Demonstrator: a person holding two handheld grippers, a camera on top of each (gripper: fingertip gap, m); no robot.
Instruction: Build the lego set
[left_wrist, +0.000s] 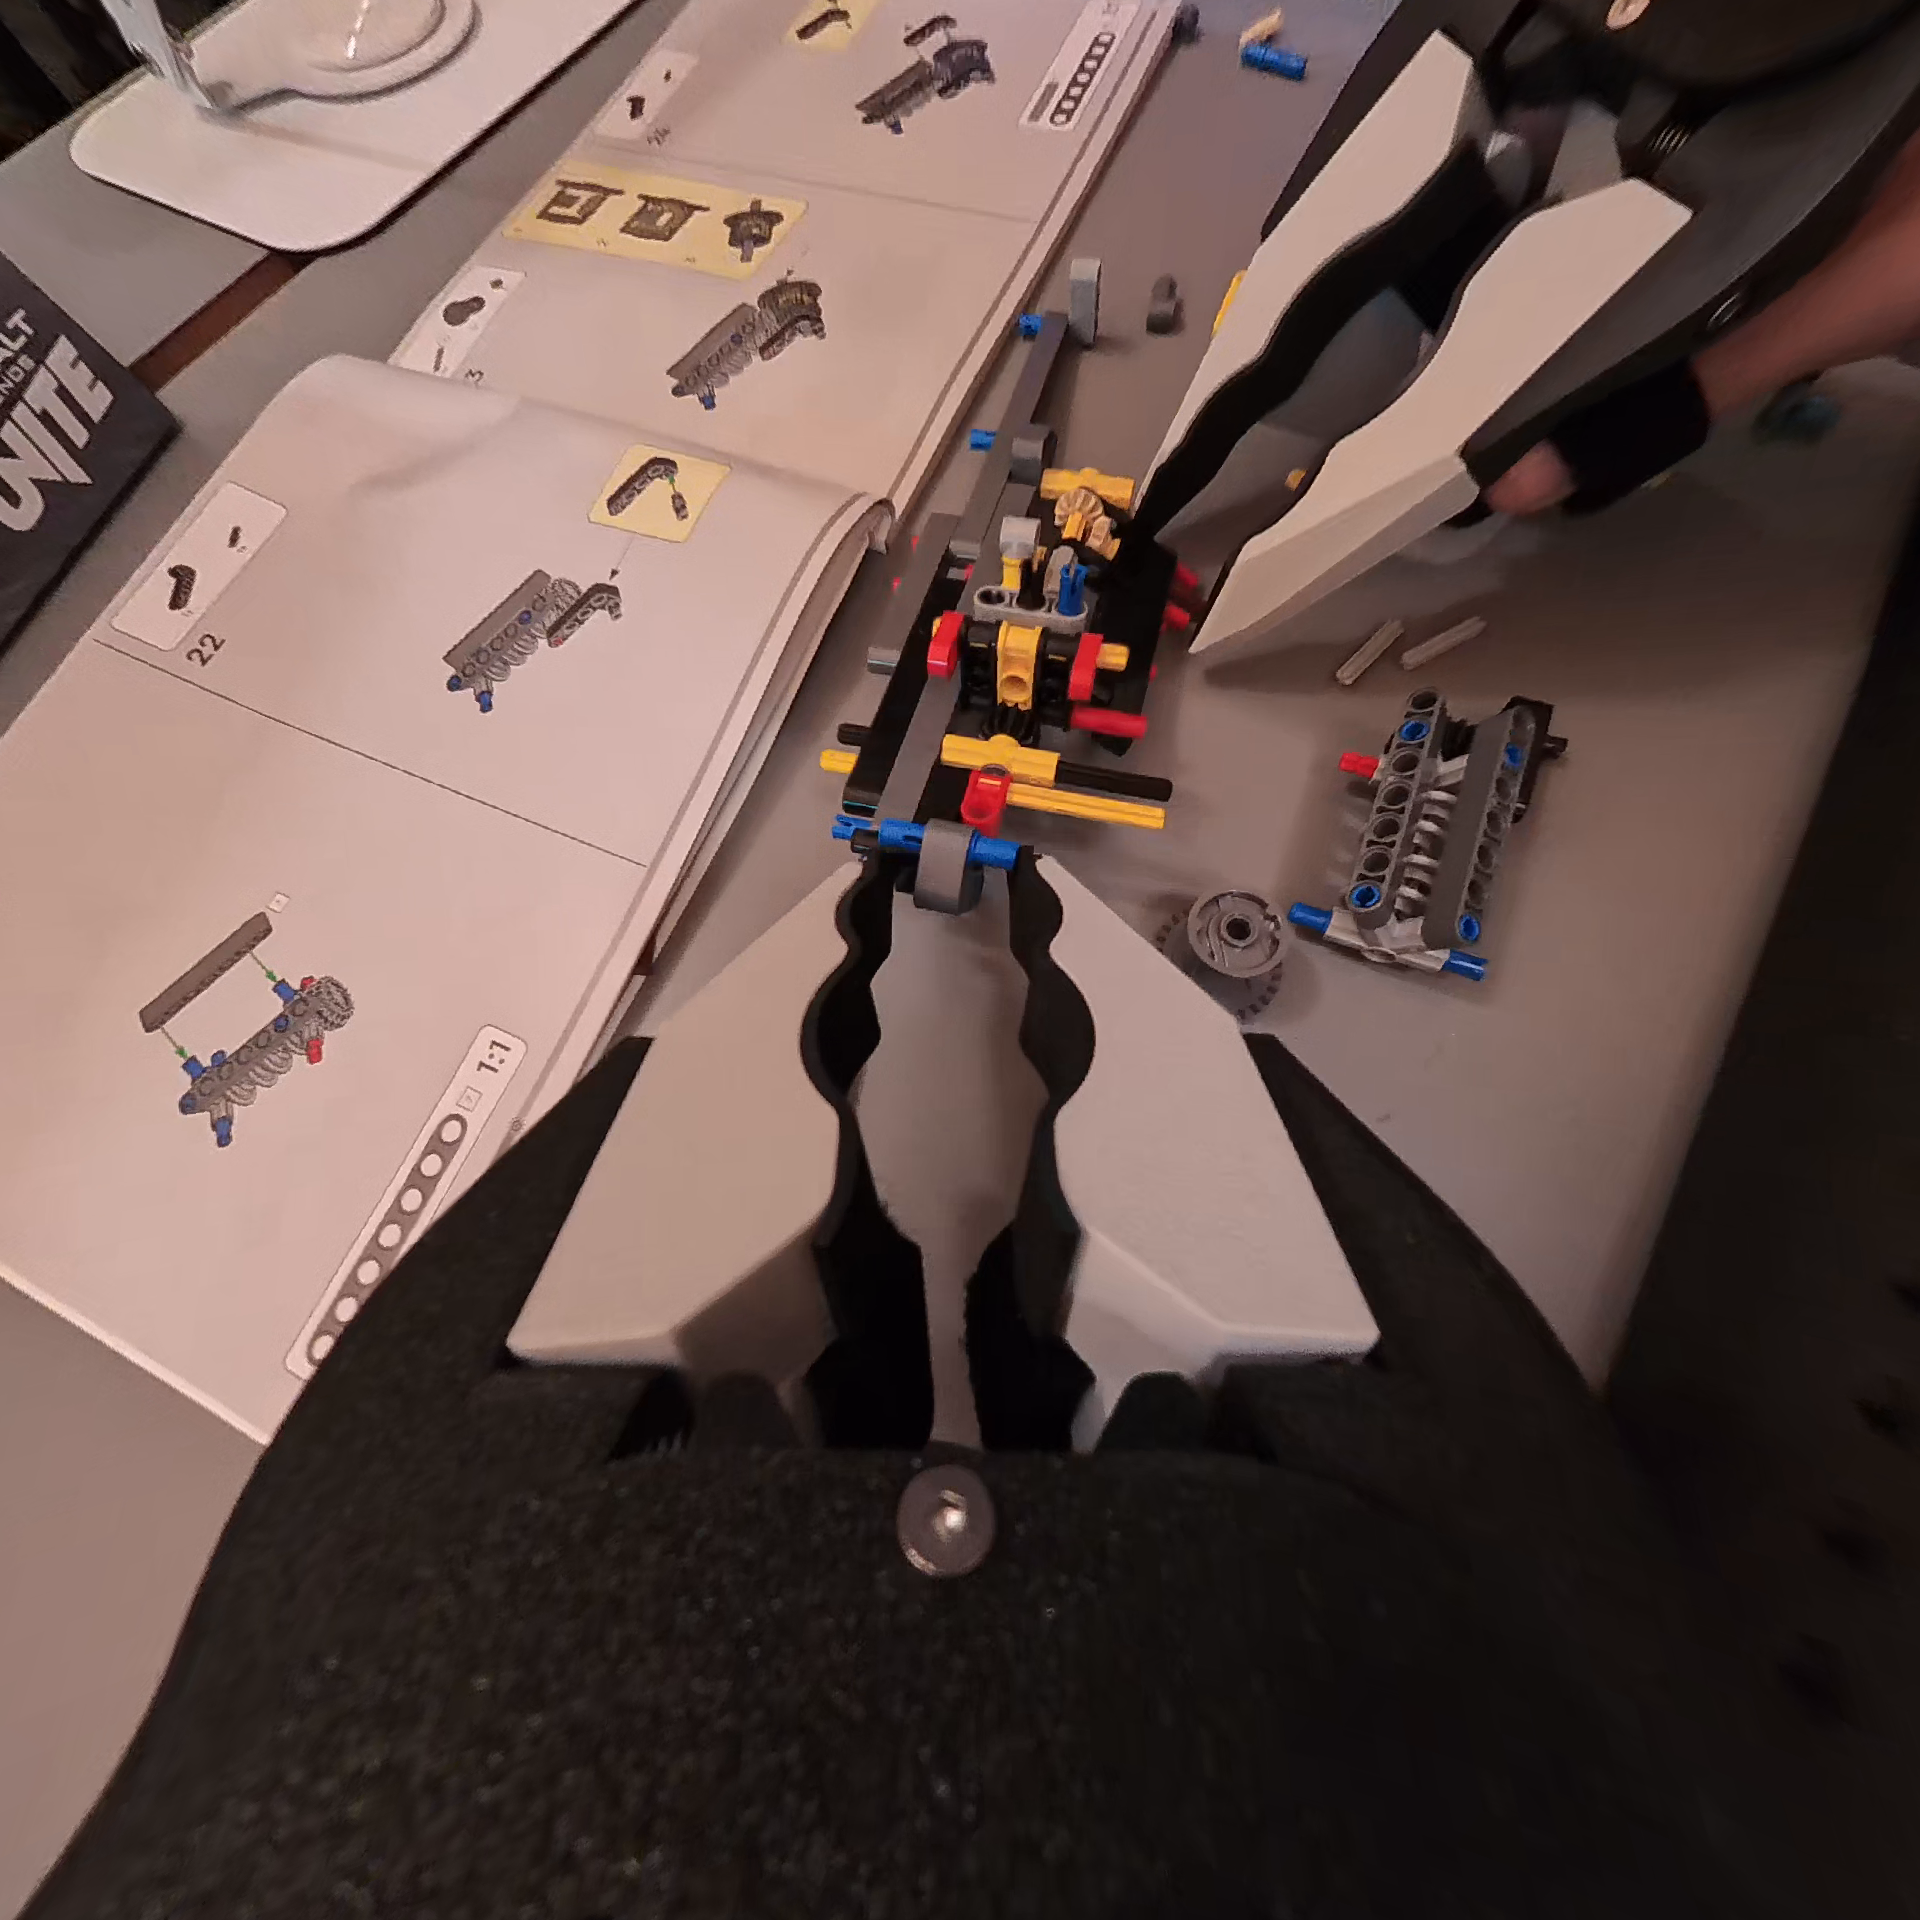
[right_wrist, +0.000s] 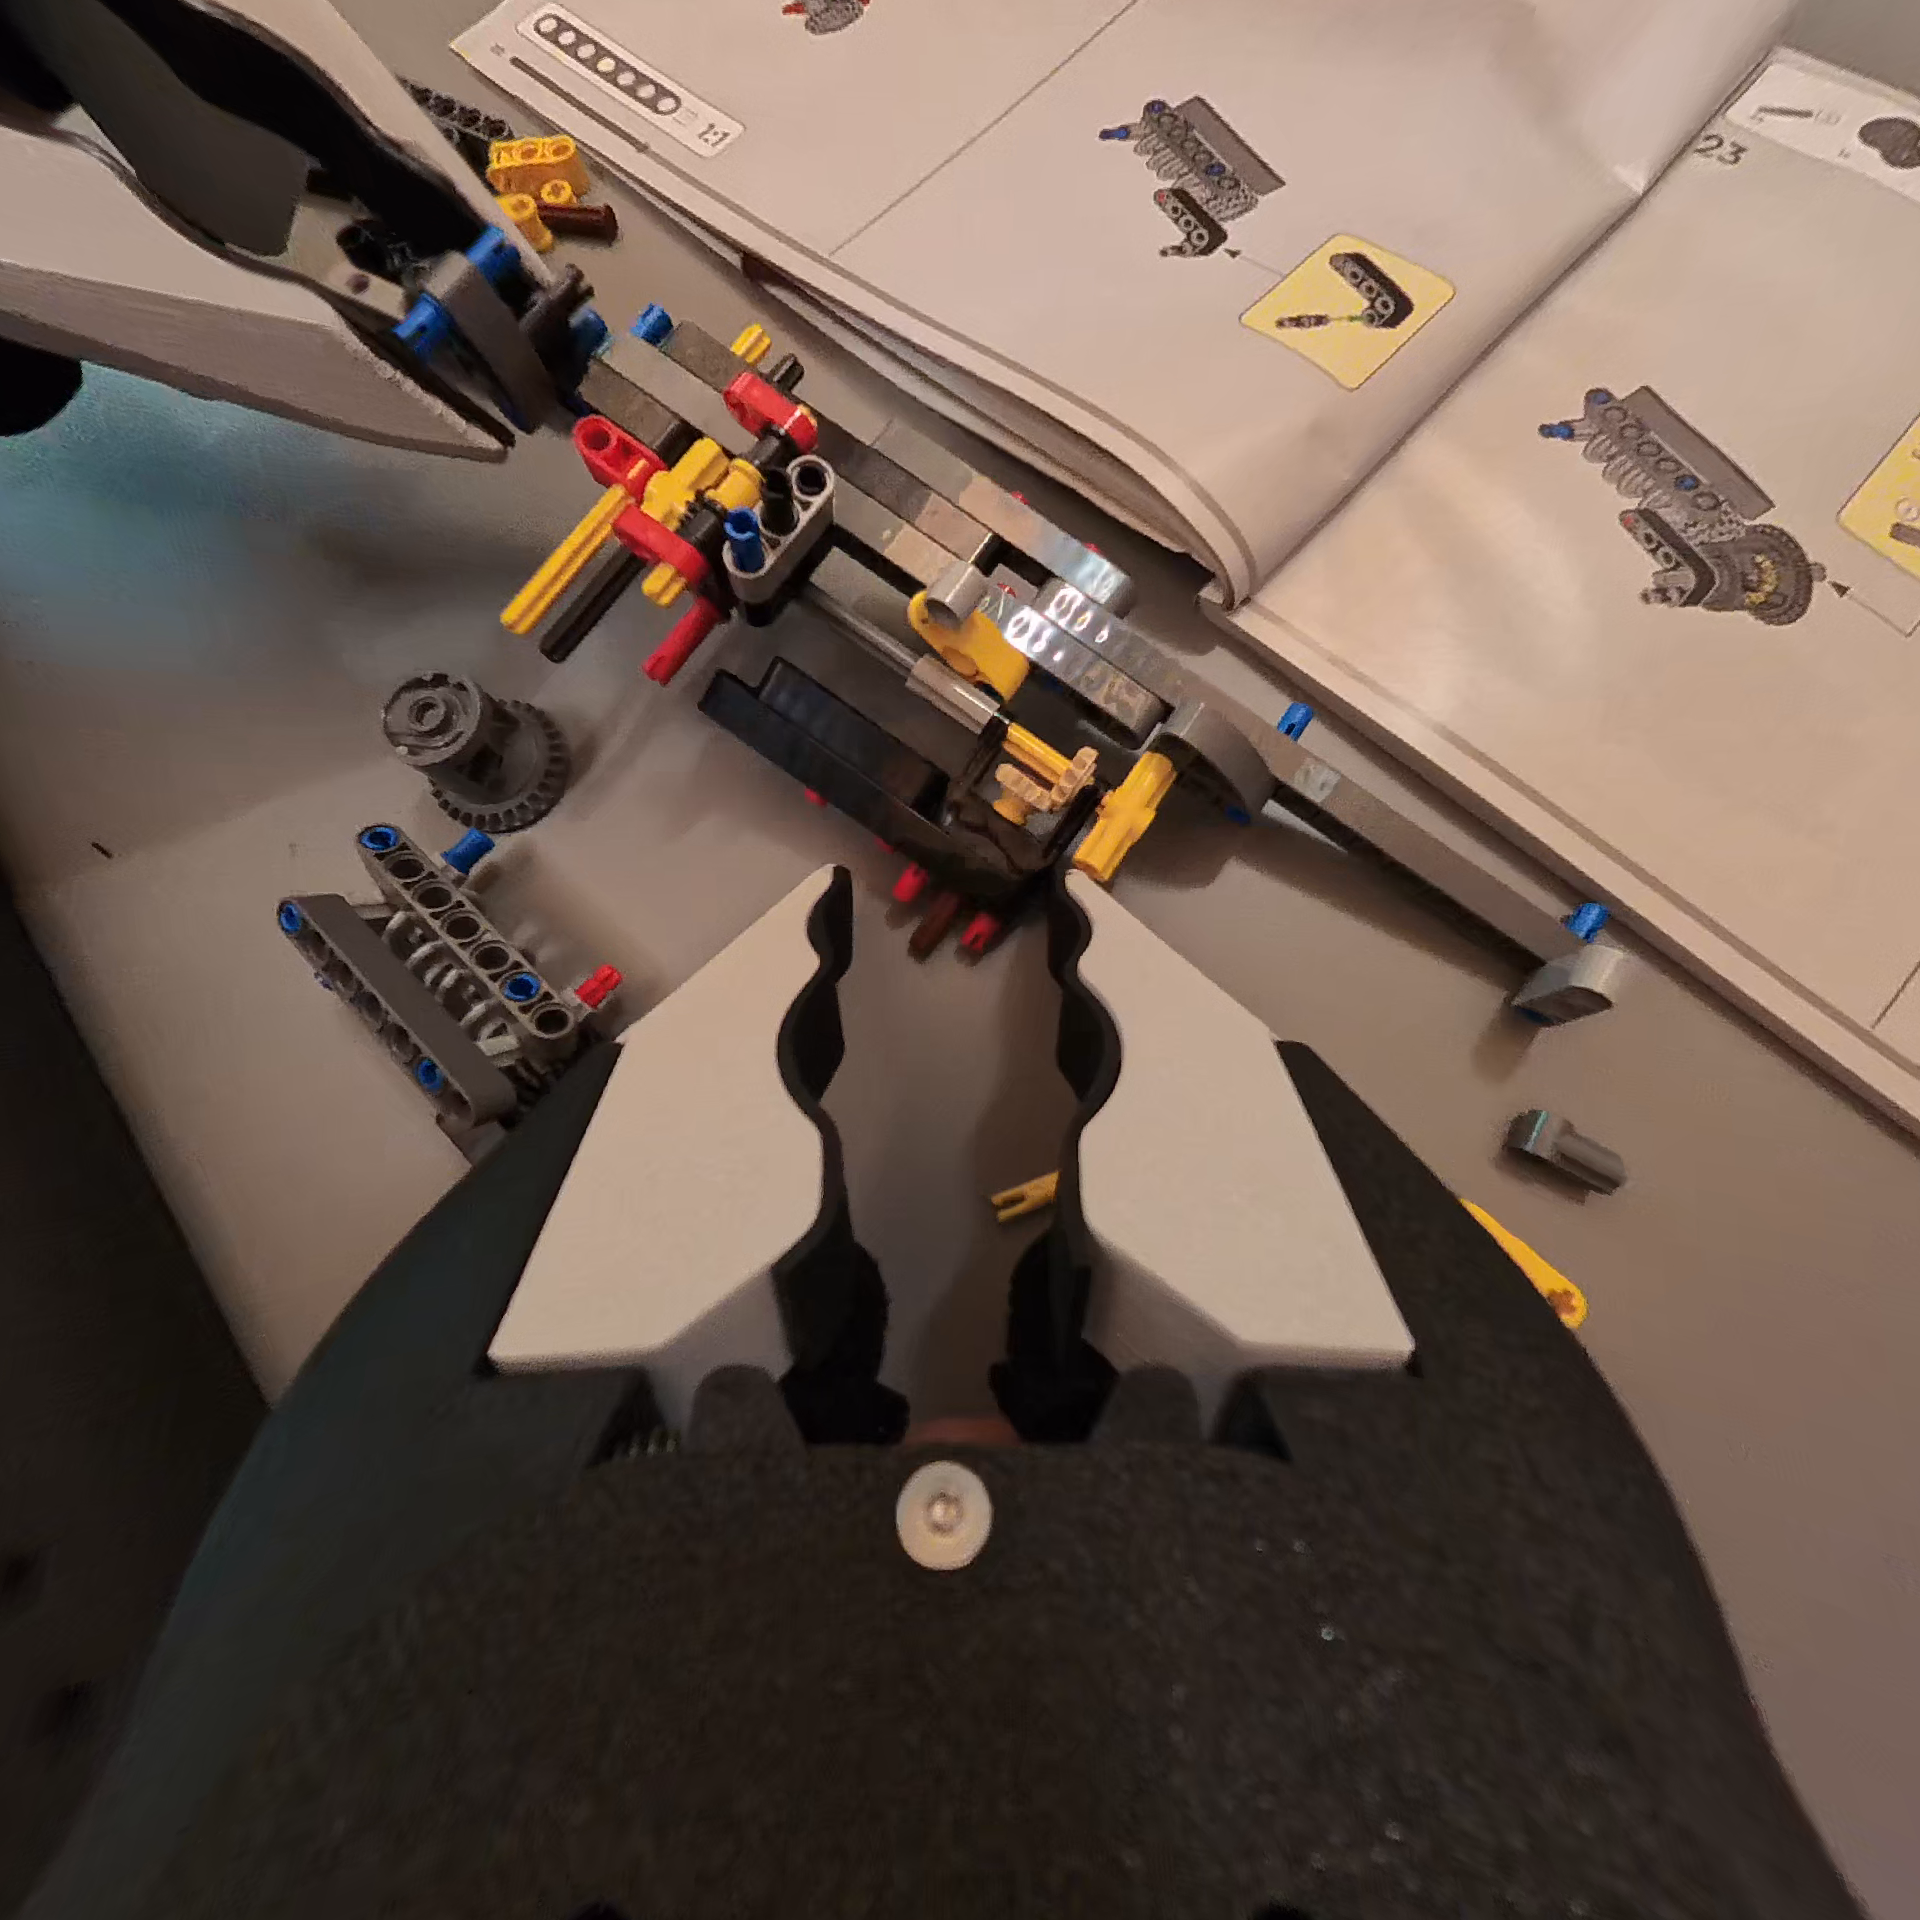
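The left gripper (left_wrist: 940, 878) clamps the grey end piece of the long multicoloured plastic Lego chassis (left_wrist: 1013, 665); the right gripper (right_wrist: 951, 894) hovers open beside the chassis's middle.

Lego chassis (left_wrist: 997, 665) showing black base, grey long beams, yellow axles, red connectors, blue pins, tan gear. Engine block (left_wrist: 1439, 831) wearing grey beams, blue pins at ends, one red pin. Loose differential gear (left_wrist: 1236, 935) showing dark grey. Instruction booklet (left_wrist: 436, 727) showing pale grey-white pages, yellow callout boxes, grey model drawings. Table (left_wrist: 1558, 1091) looking plain grey. Left gripper (left_wrist: 945, 883) and right gripper (right_wrist: 951, 894) both showing light grey fingers, black wavy pads, speckled black bodies.
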